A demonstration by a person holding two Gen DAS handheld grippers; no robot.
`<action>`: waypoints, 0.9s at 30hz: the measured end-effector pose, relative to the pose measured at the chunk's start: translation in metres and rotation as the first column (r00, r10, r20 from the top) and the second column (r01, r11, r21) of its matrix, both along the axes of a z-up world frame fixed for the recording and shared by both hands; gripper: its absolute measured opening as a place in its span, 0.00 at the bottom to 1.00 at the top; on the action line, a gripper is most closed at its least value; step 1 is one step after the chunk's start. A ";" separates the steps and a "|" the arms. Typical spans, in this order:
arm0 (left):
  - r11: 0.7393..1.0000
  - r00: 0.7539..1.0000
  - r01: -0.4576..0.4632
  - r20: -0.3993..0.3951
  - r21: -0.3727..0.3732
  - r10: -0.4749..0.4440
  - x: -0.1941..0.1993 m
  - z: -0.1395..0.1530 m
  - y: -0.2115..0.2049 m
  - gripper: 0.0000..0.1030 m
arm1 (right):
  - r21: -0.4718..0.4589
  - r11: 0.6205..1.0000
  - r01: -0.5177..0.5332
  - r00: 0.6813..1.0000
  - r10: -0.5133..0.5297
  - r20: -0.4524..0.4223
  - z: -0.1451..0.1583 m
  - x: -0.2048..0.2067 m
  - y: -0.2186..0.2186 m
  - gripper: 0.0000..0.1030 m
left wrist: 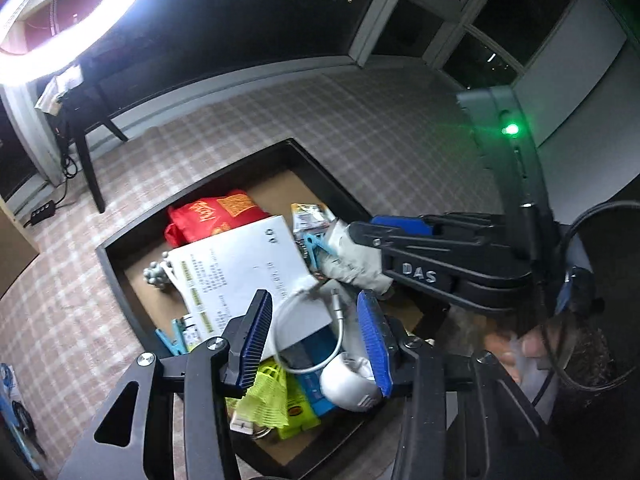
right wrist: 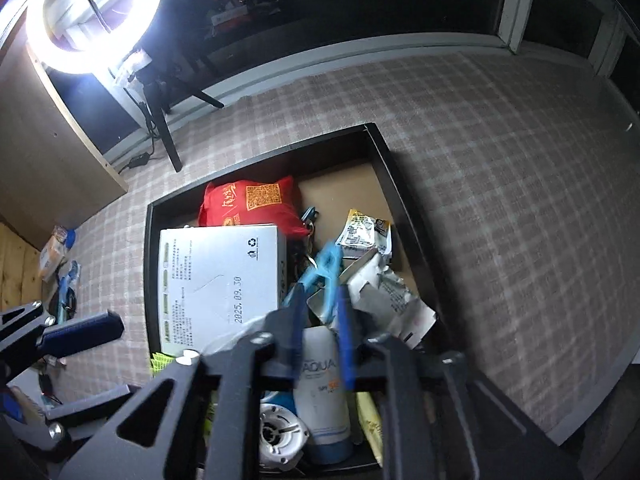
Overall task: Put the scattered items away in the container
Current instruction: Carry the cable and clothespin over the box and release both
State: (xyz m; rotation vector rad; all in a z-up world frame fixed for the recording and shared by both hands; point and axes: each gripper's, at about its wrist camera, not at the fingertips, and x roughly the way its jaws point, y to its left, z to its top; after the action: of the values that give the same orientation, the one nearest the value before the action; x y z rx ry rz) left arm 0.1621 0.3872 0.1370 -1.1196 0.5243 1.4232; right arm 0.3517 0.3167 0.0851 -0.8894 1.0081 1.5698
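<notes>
Your left claw (left wrist: 316, 344) hangs spread over the near end of the box (left wrist: 120, 276), nothing between its blue pads (left wrist: 374, 344). Through the gap you see a white cable (left wrist: 316, 336) looping over the things below: a white round gadget (left wrist: 348, 384), a yellow-green shuttlecock (left wrist: 268, 396) and a blue pack (left wrist: 316, 392).

Your right claw (right wrist: 322, 340) is nearly pressed together and pinches a light-blue clothespin (right wrist: 326, 280), blurred in its own view. In the left view that claw (left wrist: 344, 240) reaches in from the right above the box, with the clothespin (left wrist: 316, 250) and a crumpled silver wrapper (left wrist: 356, 256) at its tips; whether the wrapper is in the pinch too, you cannot tell.

The box sits on the plaid cloth of the surface (right wrist: 500, 160) and already holds most of the clutter. A white carton (right wrist: 220, 276) lies flat at its left side, a red bag (right wrist: 252, 204) touching its far edge. A silver wrapper (right wrist: 392, 300) and a small printed packet (right wrist: 364, 236) lie toward the right wall. A white and blue tube (right wrist: 324, 392) marked AQUA lies just under your right claw, a white round gadget (right wrist: 280, 436) beside it. A second clothespin (left wrist: 172, 342) sits at the box's left rim in the left view, near a cluster of grey beads (left wrist: 156, 274).

A ring light (right wrist: 100, 16) glares at the far left.
</notes>
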 end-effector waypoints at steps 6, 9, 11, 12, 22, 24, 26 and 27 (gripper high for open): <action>0.999 0.999 -0.051 -0.011 0.007 0.051 -0.019 0.000 -0.012 0.38 | 0.011 1.000 -0.029 1.000 0.029 0.009 0.005 -0.013 -0.003 0.23; 0.998 0.997 -0.070 -0.020 0.007 0.070 -0.028 -0.001 -0.020 0.37 | 0.009 0.999 -0.052 0.999 0.052 0.009 0.005 -0.023 -0.002 0.23; 0.996 0.996 -0.088 -0.026 0.008 0.089 -0.036 -0.002 -0.027 0.37 | 0.010 0.998 -0.065 0.998 0.065 0.010 0.005 -0.031 -0.002 0.24; 0.995 0.995 -0.098 -0.027 0.006 0.098 -0.041 -0.003 -0.030 0.36 | 0.011 0.997 -0.072 0.997 0.072 0.010 0.005 -0.035 -0.002 0.24; 0.959 0.957 -0.285 -0.062 -0.014 0.283 -0.125 -0.019 -0.096 0.36 | 0.017 0.981 -0.193 0.981 0.193 -0.005 0.006 -0.107 -0.004 0.24; 0.942 0.940 -0.335 -0.072 -0.020 0.333 -0.149 -0.023 -0.117 0.36 | 0.015 0.974 -0.225 0.974 0.225 -0.013 0.005 -0.127 -0.005 0.24; 0.923 0.921 -0.385 -0.085 -0.028 0.381 -0.171 -0.029 -0.138 0.36 | 0.017 0.965 -0.262 0.965 0.262 -0.013 0.005 -0.151 -0.005 0.24; 0.908 0.907 -0.417 -0.087 -0.036 0.413 -0.186 -0.033 -0.152 0.36 | 0.018 0.960 -0.279 0.960 0.279 -0.014 0.004 -0.163 -0.005 0.24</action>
State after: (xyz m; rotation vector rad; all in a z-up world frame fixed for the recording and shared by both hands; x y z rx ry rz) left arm -0.0237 0.2352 0.1042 -1.2744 0.3920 1.8374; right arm 0.1887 0.3113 0.0892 -1.0445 0.9086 1.8206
